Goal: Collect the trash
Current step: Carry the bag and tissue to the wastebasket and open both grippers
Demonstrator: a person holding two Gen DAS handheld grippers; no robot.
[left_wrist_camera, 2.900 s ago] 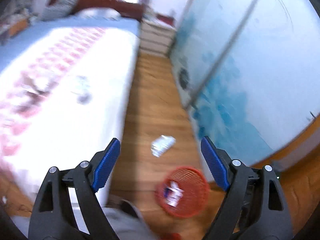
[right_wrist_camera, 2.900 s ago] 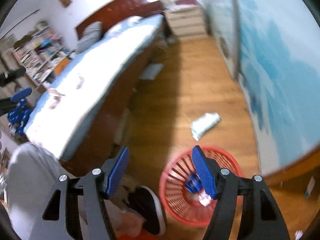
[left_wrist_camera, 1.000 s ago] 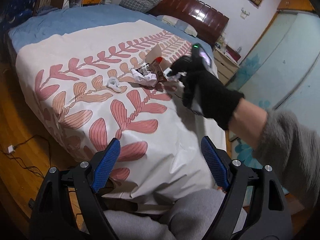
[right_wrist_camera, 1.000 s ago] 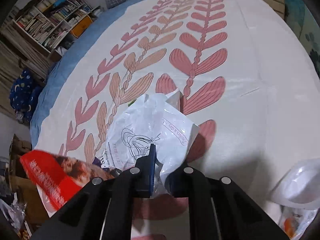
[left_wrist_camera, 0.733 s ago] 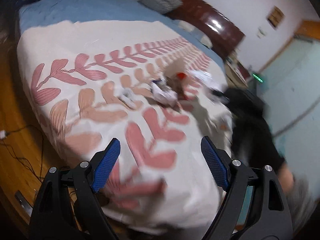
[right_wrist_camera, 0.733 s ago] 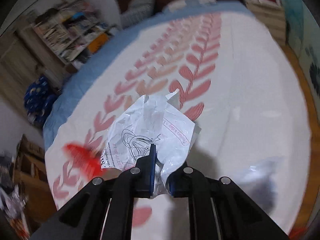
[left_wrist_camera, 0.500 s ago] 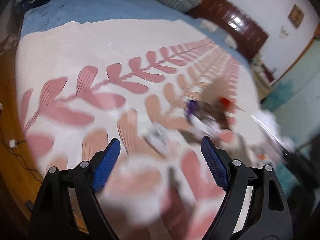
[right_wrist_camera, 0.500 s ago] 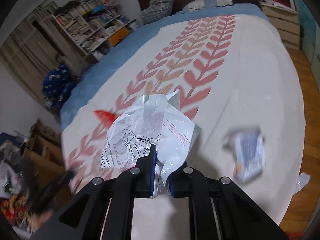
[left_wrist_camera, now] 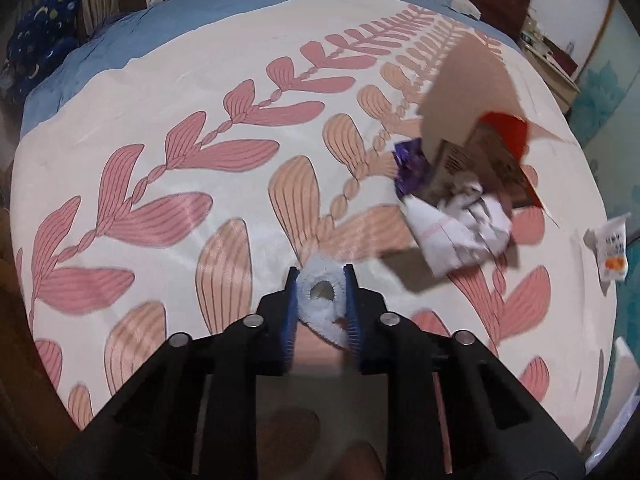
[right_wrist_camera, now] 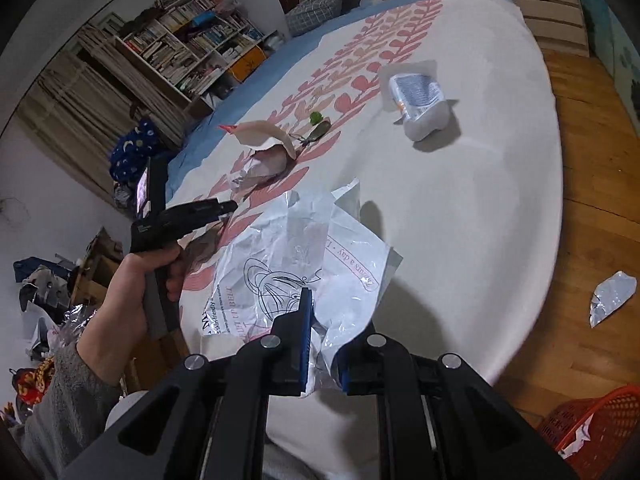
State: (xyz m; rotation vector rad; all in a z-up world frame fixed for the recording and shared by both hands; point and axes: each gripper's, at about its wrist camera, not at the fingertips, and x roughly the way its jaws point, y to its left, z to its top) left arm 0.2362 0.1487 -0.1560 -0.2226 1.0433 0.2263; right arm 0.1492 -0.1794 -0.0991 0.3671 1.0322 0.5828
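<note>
A small white fluffy scrap (left_wrist_camera: 320, 294) sits pinched between the blue pads of the left gripper (left_wrist_camera: 321, 304), whose jaws are drawn narrow around it, just above the leaf-patterned bedspread (left_wrist_camera: 168, 152). Ahead and to the right of it on the bed lies a heap of litter: a crumpled sheet of white paper (left_wrist_camera: 460, 228), a purple wrapper (left_wrist_camera: 410, 162) touching a brown cardboard piece (left_wrist_camera: 468, 80), and a red packet (left_wrist_camera: 508, 132) tucked behind that. A small white sachet with orange print (left_wrist_camera: 610, 248) rests apart from the heap, near the bed's right edge.

In the right wrist view, the right gripper (right_wrist_camera: 322, 346) is clamped on a crinkled white plastic bag (right_wrist_camera: 304, 264) printed with a line drawing and pink lettering; the bag fans out from the jaws over the bedspread (right_wrist_camera: 480, 200). To its left, the person's left hand (right_wrist_camera: 132, 292) grips the handle of the left gripper (right_wrist_camera: 224, 208), which points toward the litter heap (right_wrist_camera: 264, 152). Farther up the bed lies a clear pack with a blue label (right_wrist_camera: 418, 98). On the wooden floor (right_wrist_camera: 592, 168) to the right sits a crumpled silvery wrapper (right_wrist_camera: 612, 298), and a red mesh basket (right_wrist_camera: 600, 420) with some paper in it shows at the lower right corner. A bookshelf (right_wrist_camera: 188, 52) stands beyond the bed.
</note>
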